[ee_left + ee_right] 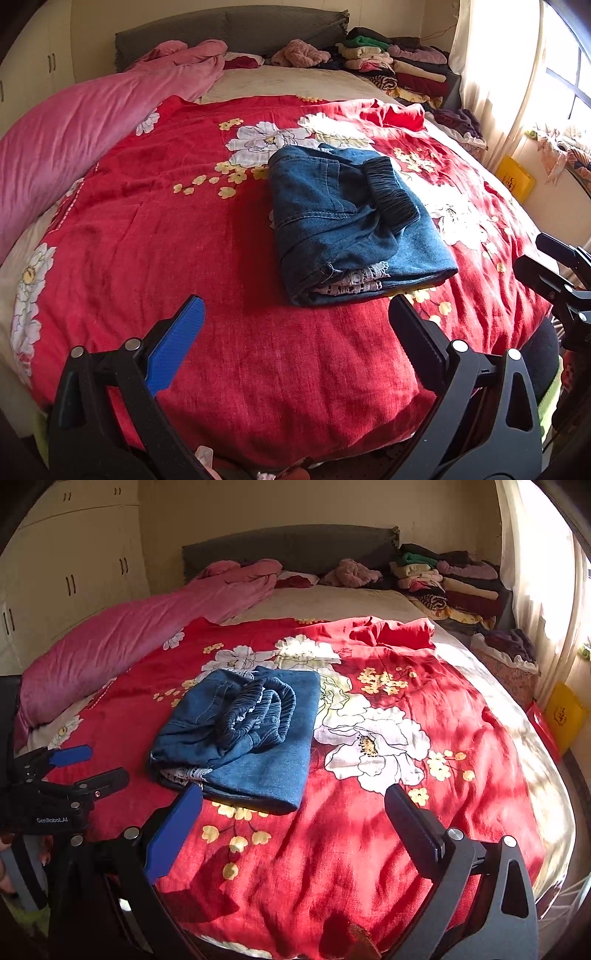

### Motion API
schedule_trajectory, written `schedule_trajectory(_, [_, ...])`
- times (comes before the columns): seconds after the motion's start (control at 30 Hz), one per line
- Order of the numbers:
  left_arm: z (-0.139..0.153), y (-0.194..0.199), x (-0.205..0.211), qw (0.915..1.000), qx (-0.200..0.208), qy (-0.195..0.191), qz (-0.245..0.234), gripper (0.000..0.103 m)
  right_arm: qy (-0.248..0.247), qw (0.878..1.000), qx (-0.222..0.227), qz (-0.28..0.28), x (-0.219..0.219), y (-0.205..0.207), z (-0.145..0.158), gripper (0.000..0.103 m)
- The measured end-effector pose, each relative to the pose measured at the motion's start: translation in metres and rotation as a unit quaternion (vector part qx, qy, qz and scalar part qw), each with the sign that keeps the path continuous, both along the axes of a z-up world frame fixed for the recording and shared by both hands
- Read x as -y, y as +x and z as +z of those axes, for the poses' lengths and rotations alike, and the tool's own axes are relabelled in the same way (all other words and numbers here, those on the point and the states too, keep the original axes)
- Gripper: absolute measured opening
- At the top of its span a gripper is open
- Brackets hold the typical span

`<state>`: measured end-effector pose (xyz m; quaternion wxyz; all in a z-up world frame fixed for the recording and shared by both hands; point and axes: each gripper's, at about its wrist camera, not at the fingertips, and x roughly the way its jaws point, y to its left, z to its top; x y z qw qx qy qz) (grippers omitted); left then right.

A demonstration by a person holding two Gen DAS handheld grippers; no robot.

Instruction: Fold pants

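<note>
Blue denim pants (351, 221) lie folded into a compact rectangle on the red floral blanket (184, 240), elastic waistband on top, lace trim showing at the near edge. They also show in the right wrist view (251, 738). My left gripper (295, 314) is open and empty, held just short of the pants' near edge. My right gripper (291, 801) is open and empty, hovering near the pants' near right corner. The left gripper shows at the left of the right wrist view (85, 768). The right gripper shows at the right edge of the left wrist view (554, 266).
A pink duvet (74, 136) lies along the bed's left side. Stacks of folded clothes (399, 66) sit at the head of the bed on the right. A grey headboard (288, 546), cupboards (70, 572) at left, a curtained window (517, 74) and a yellow bag (563, 712) at right.
</note>
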<state>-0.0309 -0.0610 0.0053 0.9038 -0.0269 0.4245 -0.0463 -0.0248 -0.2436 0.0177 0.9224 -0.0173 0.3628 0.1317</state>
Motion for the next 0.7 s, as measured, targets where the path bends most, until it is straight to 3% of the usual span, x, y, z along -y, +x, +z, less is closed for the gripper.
schedule_trajectory(0.7, [-0.0002,0.0015,-0.0018,0.9999,-0.004,0.005,0.009,0.093,-0.001,1.000,0.002,-0.005,0.0046,-0.0007,0.0041,0.098])
